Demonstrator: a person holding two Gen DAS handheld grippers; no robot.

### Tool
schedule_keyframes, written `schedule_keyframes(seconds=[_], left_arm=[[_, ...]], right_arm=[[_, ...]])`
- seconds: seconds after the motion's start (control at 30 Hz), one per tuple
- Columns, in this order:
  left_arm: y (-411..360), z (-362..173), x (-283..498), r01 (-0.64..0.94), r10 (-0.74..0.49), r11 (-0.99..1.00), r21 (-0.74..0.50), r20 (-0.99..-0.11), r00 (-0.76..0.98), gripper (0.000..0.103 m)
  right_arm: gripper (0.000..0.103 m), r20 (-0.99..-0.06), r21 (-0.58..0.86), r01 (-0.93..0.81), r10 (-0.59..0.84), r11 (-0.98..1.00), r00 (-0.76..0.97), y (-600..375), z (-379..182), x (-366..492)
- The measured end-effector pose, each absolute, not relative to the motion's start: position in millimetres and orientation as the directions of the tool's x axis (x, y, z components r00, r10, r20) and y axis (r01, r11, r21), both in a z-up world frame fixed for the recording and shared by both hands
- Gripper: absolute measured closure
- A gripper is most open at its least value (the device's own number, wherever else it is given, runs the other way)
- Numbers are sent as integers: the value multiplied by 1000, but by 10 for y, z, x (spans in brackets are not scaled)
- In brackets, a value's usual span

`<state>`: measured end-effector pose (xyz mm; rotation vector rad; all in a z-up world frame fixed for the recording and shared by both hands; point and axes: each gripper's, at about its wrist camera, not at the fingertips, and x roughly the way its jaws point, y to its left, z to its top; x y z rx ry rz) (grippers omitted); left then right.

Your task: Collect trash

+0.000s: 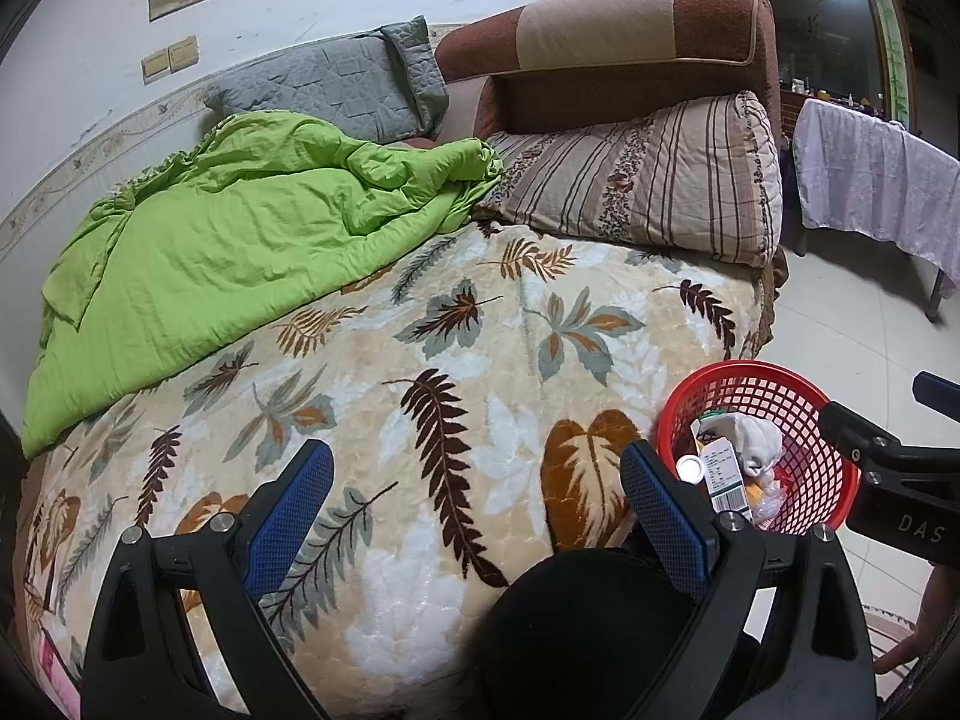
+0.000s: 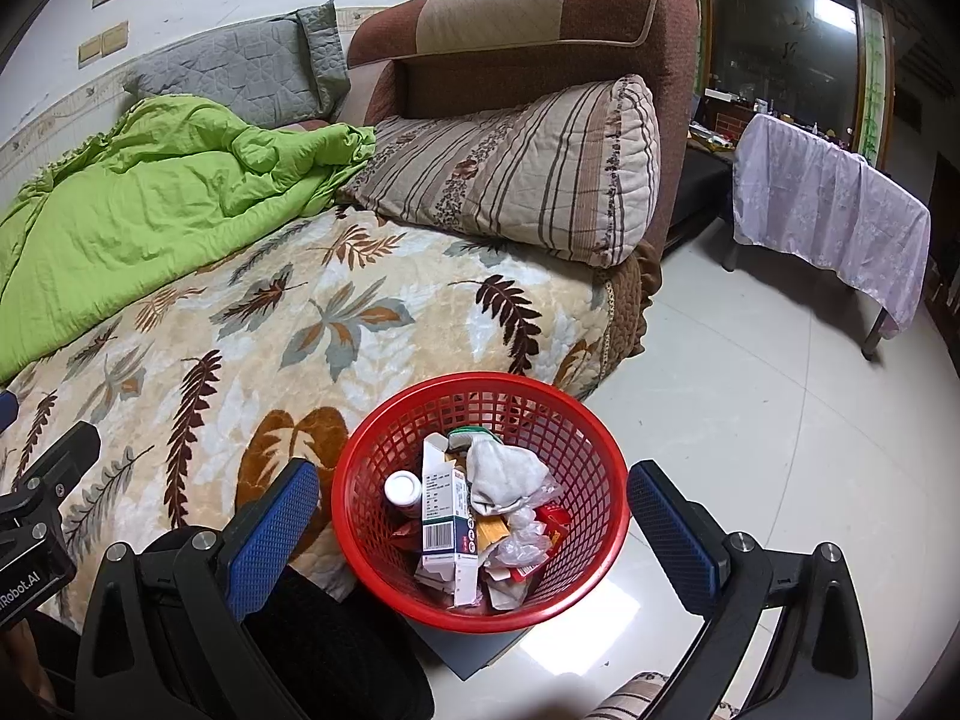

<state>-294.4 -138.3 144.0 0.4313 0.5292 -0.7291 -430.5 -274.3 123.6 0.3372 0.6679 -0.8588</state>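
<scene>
Right wrist view showed the leaf-patterned blanket (image 2: 252, 330) filling the frame from nine to twelve o'clock, its edge dropping to bare white floor tiles (image 2: 750, 396) that lay open from one to four o'clock. The red mesh basket (image 2: 480, 612) stood on the floor against that edge, holding a barcoded carton (image 2: 441, 510), a white-capped bottle (image 2: 401, 489) and crumpled wrappers (image 2: 516, 540). It sat between the spread, empty fingers of the right gripper (image 2: 474, 516); the left gripper (image 1: 477, 492), equally spread over the blanket, had the basket at three o'clock beside "DAS" lettering.
</scene>
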Motion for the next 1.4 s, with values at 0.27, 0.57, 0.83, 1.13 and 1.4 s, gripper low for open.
schedule_keyframes(seconds=[0.27, 0.57, 0.83, 1.13, 1.4], left_arm=[[-1381, 1435, -2943, 720, -510, 669, 185, -591, 626, 7], [-1407, 1405, -2964, 720, -510, 675, 161, -604, 613, 7], [-1417, 1382, -2887, 712, -503, 688, 138, -616, 606, 7], [-1175, 1336, -2503, 649, -461, 756, 88, -631, 623, 7], [-554, 1103, -1583, 394, -260, 918, 34, -699, 666, 7]], right_arm=[[0, -664, 13, 786, -583, 618, 469, -2736, 1229, -4302], [0, -665, 9, 779, -578, 626, 473, -2707, 1227, -4262], [0, -667, -6, 757, -566, 653, 483, -2749, 1214, -4157], [0, -665, -27, 694, -532, 719, 525, -2808, 1258, -3705], [0, -703, -105, 454, -389, 885, 595, -2602, 1190, -2498]])
